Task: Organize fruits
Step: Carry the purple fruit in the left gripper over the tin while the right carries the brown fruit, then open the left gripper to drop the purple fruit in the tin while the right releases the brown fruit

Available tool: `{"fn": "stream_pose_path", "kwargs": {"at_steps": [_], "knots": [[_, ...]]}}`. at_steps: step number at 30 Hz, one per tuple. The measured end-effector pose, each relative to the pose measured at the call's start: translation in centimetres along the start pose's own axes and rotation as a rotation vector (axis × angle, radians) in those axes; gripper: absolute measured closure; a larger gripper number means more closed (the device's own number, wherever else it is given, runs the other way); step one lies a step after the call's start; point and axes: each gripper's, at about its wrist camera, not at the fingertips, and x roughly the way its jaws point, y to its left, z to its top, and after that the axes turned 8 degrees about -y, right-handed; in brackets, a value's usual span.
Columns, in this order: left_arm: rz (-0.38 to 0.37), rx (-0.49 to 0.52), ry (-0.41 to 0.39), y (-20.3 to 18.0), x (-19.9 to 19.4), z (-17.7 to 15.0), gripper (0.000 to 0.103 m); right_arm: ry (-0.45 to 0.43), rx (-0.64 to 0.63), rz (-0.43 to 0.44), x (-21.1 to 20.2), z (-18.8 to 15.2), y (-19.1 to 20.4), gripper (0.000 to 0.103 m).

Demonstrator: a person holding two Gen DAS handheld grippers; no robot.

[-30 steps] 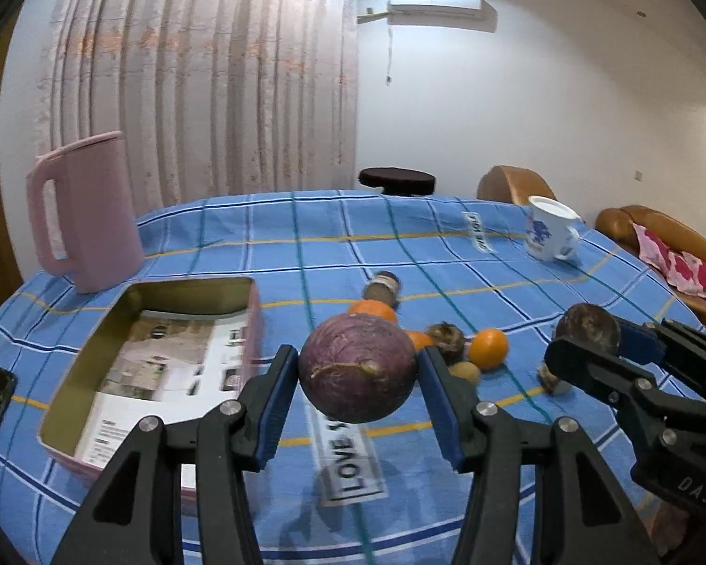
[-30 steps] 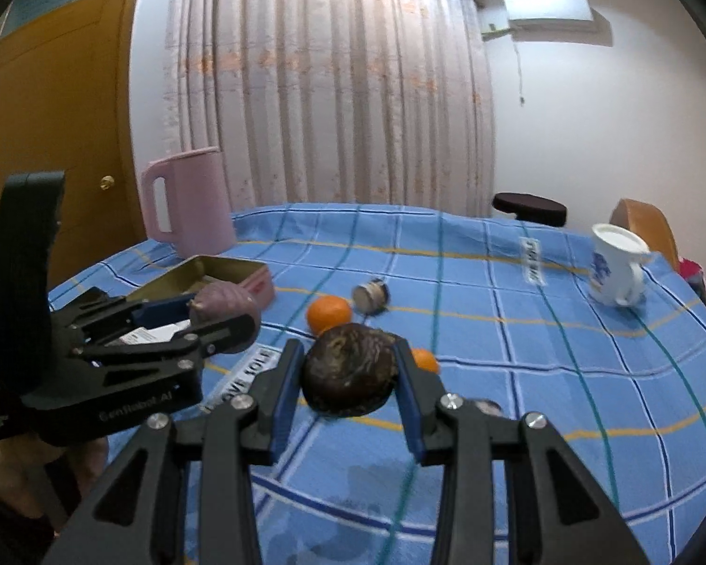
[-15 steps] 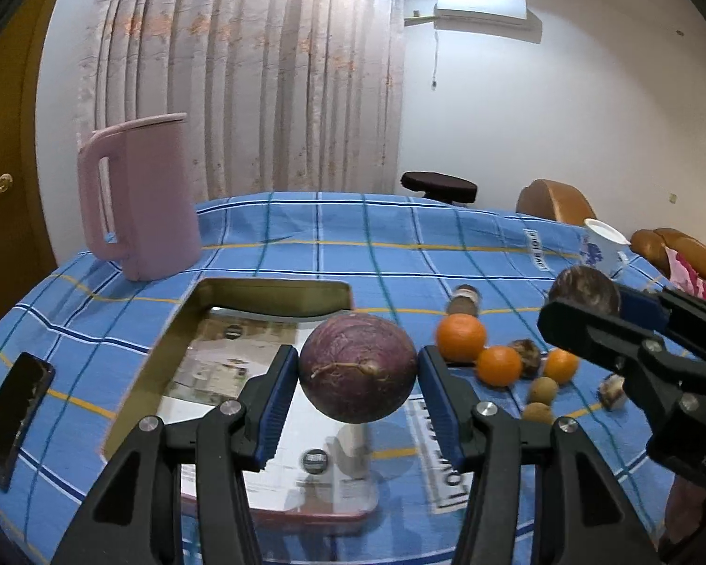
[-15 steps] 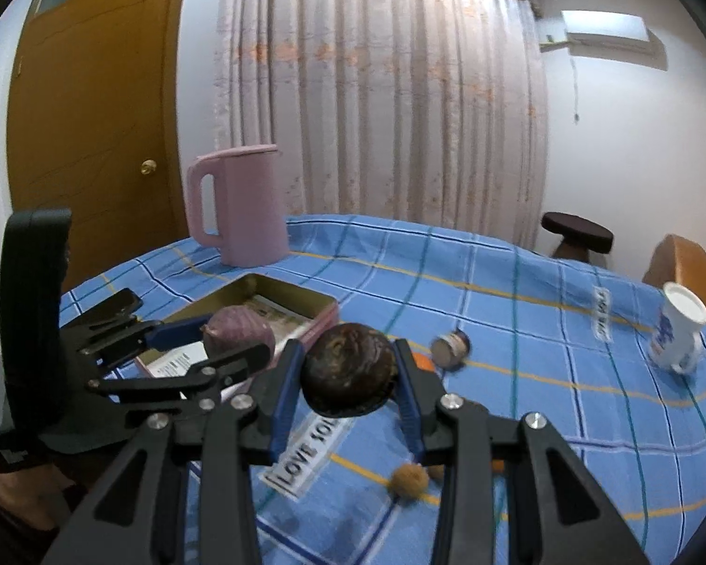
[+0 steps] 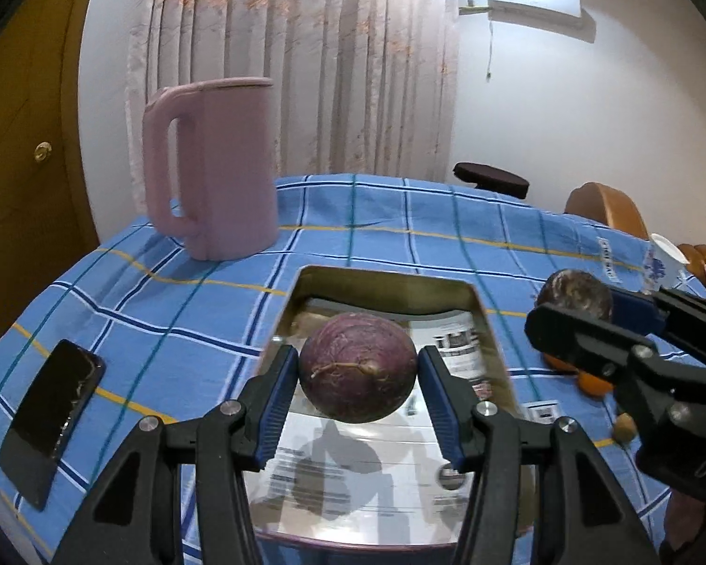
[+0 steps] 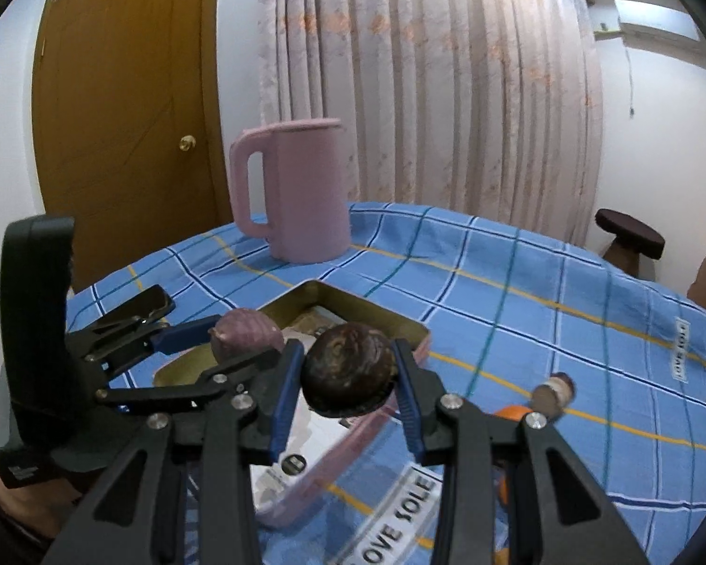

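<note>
My left gripper (image 5: pixel 358 379) is shut on a round purple passion fruit (image 5: pixel 357 367), held in the air above the open metal tin (image 5: pixel 487 310). My right gripper (image 6: pixel 348 379) is shut on a darker brown passion fruit (image 6: pixel 348 369), hanging over the tin's (image 6: pixel 390 318) right rim. Each gripper shows in the other's view: the right one (image 5: pixel 583 301) with its dark fruit (image 5: pixel 572 289) at the tin's right side, the left one (image 6: pixel 247 336) with its purple fruit (image 6: pixel 244 329) over the tin's left part. Oranges (image 5: pixel 593 383) lie on the cloth right of the tin.
A tall pink jug (image 5: pixel 216 165) stands behind the tin. A black phone (image 5: pixel 54 419) lies near the table's left edge. A small brown fruit (image 5: pixel 623 426), a little jar (image 6: pixel 555 388) and a white cup (image 5: pixel 661 261) are to the right. The tin holds printed paper (image 5: pixel 367 480).
Both grippers swung left across the table with their fruits still clamped. The tin slid from the left of view to right under them, and the loose fruit moved off right.
</note>
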Motion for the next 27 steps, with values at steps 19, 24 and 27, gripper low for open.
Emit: {"fn": "stream_pose_path", "kwargs": {"at_steps": [19, 24, 27], "knots": [[0.053, 0.031, 0.056, 1.5, 1.8, -0.6, 0.048, 0.098, -0.020, 0.027, 4.7, -1.8, 1.3, 0.062], [0.064, 0.041, 0.060, 1.4, 1.6, -0.7, 0.048, 0.094, 0.003, 0.034, 4.7, -1.9, 0.9, 0.059], [0.071, 0.042, 0.052, 1.3, 1.2, -0.6, 0.047, 0.062, 0.049, 0.034, 3.8, -1.8, -0.1, 0.033]]}}
